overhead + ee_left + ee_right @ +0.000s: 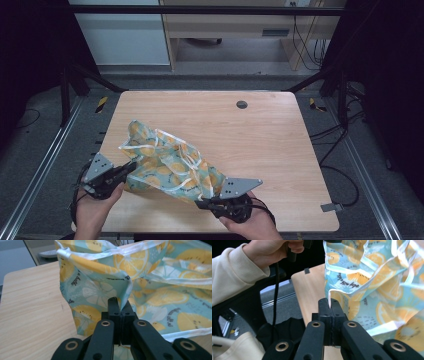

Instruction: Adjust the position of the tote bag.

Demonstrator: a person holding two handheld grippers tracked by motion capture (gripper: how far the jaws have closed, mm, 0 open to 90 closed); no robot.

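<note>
1. High view: a light-blue cloth bag (167,165) printed with orange slices and trimmed in white lies crumpled on the near left part of the wooden tabletop (260,135). My left gripper (131,168) meets its near left edge, and my right gripper (203,203) meets its near right corner. My left hand (92,210) and right hand (252,227) come in from the near edge. A small dark round cap (242,104) sits in the tabletop far from the bag.
2. Left gripper view: my left gripper (121,305) has its fingers (114,308) pressed together on a fold of the bag (155,290), which rises above the tabletop (30,307).
3. Right gripper view: my right gripper (329,305) has its fingers (324,308) closed on the bag's (372,290) white-trimmed edge. My left hand (272,250), in a cream sleeve (229,272), shows at the upper left.
</note>
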